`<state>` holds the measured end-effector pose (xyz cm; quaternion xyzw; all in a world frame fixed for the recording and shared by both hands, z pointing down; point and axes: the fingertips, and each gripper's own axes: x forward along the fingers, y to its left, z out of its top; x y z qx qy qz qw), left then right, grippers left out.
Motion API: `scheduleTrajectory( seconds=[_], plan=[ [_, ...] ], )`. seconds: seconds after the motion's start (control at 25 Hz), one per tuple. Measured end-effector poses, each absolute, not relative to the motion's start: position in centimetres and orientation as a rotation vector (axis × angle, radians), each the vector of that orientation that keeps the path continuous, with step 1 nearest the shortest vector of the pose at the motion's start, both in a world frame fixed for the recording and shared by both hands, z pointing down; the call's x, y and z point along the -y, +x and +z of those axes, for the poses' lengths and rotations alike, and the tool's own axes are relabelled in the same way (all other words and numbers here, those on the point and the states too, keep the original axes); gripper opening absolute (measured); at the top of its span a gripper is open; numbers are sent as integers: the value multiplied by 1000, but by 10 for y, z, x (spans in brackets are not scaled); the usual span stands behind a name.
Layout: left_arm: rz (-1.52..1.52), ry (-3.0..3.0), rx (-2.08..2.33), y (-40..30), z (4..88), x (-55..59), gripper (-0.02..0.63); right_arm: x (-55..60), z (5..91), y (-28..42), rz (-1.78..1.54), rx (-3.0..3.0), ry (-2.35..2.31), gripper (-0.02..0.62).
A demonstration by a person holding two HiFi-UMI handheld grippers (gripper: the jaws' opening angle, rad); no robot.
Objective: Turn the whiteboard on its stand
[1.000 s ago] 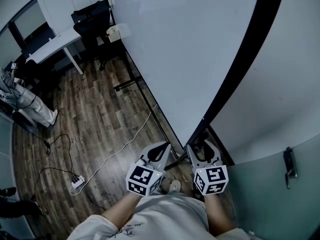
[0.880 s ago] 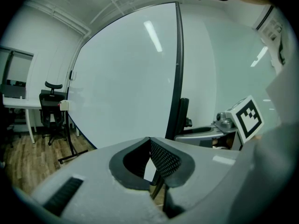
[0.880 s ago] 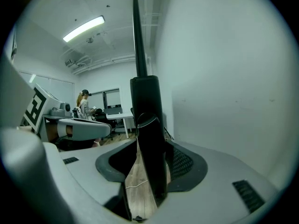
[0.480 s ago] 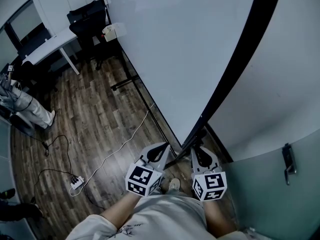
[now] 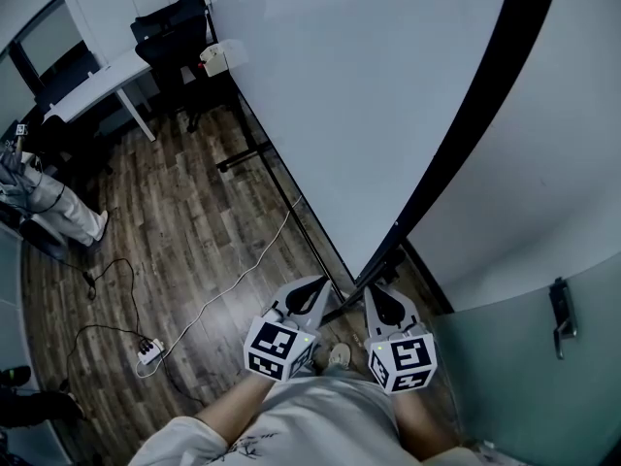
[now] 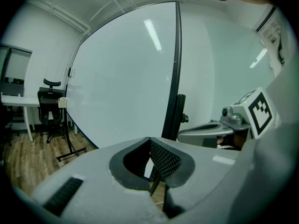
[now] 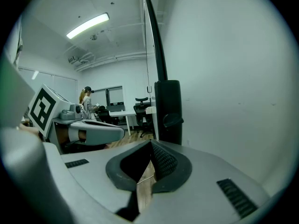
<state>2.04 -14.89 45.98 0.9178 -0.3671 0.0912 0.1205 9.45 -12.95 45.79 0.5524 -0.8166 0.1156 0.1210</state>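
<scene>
The big whiteboard (image 5: 359,95) stands upright on its black stand, its dark side frame (image 5: 466,124) running down to a corner just ahead of me. My left gripper (image 5: 312,292) is held shut below that corner with nothing in it. My right gripper (image 5: 378,302) is beside it, shut and empty. In the left gripper view the board (image 6: 121,83) and the stand's post (image 6: 174,118) rise beyond the closed left gripper (image 6: 150,140). In the right gripper view the post (image 7: 167,111) stands a little past the closed right gripper (image 7: 151,143), apart from it.
A white wall and a glass door with a handle (image 5: 560,318) are close on the right. The stand's foot (image 5: 247,158) and a white cable (image 5: 243,275) cross the wood floor. A power strip (image 5: 148,354), a desk (image 5: 92,85), a chair (image 5: 175,32) and a person (image 5: 49,207) are at the left.
The right gripper's jaws have gone from wide open to shut, and it has shifted slightly left. The left gripper has stayed put.
</scene>
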Motion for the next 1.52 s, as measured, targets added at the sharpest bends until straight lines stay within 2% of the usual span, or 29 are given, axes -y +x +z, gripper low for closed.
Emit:
scheduleTrajectory(
  seconds=[1.52],
  plan=[
    [260, 2669, 1150, 0, 452, 141, 11, 131, 457, 58, 355, 2460, 1454, 6]
  ],
)
